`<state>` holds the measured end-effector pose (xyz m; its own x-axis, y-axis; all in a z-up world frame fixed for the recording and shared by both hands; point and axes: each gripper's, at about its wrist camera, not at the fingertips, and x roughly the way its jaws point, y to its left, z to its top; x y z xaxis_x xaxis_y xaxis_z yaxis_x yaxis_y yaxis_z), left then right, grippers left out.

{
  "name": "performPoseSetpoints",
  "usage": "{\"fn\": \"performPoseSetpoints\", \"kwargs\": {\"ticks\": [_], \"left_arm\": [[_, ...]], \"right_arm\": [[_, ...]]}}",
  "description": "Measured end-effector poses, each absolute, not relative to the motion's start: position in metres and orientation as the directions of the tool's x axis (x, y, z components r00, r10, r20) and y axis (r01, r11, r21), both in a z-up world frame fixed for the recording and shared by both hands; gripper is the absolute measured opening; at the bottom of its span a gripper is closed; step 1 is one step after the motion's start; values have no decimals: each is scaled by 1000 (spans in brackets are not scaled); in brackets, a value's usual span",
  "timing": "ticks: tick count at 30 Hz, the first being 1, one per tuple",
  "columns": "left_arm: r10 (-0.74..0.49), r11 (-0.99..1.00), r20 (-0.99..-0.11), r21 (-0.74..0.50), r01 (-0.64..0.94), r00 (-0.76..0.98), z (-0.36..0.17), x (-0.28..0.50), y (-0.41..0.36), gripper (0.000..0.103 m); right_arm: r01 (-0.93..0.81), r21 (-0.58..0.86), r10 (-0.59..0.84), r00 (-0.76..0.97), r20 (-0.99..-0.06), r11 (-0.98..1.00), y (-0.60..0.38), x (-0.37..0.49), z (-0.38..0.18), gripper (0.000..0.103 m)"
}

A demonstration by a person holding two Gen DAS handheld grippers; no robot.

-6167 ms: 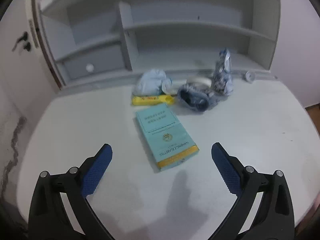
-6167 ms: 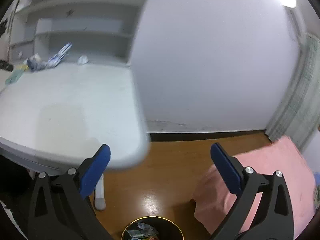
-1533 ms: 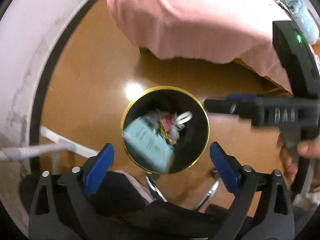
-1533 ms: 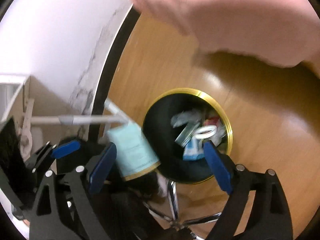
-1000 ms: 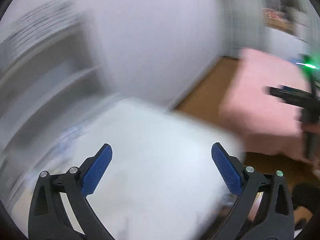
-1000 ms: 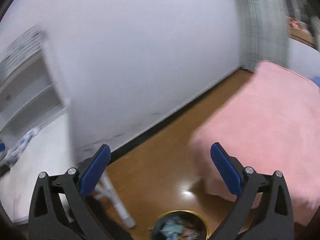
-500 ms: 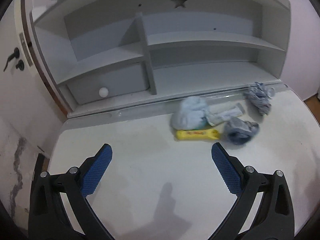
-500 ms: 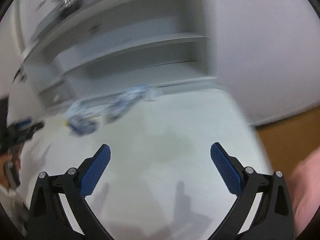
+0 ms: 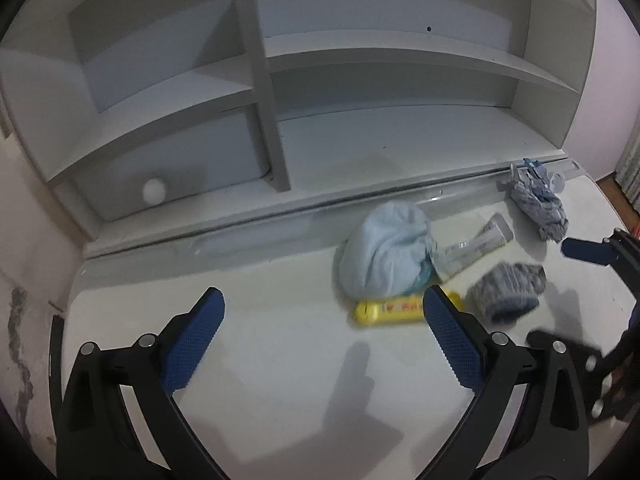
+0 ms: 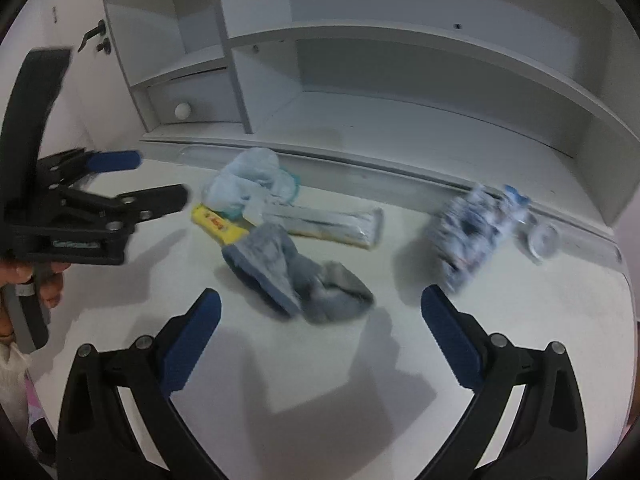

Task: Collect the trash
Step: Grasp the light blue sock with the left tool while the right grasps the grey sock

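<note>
Trash lies on the white desk (image 9: pixel 280 360): a light blue crumpled wad (image 9: pixel 384 256), a yellow packet (image 9: pixel 396 309), a grey crumpled piece (image 9: pixel 508 291), a clear wrapper (image 9: pixel 476 246) and a blue-white crumpled bag (image 9: pixel 538 200). My left gripper (image 9: pixel 320 340) is open and empty, hovering just short of the yellow packet. My right gripper (image 10: pixel 320 340) is open and empty, right in front of the grey piece (image 10: pixel 296 276). The yellow packet (image 10: pixel 218 226), the wad (image 10: pixel 248 182), the wrapper (image 10: pixel 332 222) and the bag (image 10: pixel 472 228) also show in the right wrist view.
A white shelf unit (image 9: pixel 272 92) with a drawer knob (image 9: pixel 154 191) stands along the desk's back edge. A small clear cap (image 10: pixel 542 240) lies by the back ledge. The left gripper's body (image 10: pixel 72 208) sits at the left of the right wrist view.
Both grippers have swung from the bin on the floor back to the desk and moved closer to the trash pile. The teal box is gone from the desk and lies in the bin.
</note>
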<state>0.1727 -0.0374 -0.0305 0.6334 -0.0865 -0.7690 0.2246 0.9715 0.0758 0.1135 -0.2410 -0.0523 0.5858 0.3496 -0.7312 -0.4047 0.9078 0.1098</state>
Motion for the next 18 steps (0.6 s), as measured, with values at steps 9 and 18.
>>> {"fn": "performPoseSetpoints", "kwargs": {"ticks": [9, 18], "left_arm": [[-109, 952, -807, 83, 294, 581, -51, 205, -53, 96], [-192, 935, -804, 25, 355, 562, -55, 206, -64, 19]], "right_arm": [[-436, 124, 366, 532, -763, 891, -227, 139, -65, 64], [-451, 151, 399, 528, -749, 880, -231, 133, -66, 32]]}}
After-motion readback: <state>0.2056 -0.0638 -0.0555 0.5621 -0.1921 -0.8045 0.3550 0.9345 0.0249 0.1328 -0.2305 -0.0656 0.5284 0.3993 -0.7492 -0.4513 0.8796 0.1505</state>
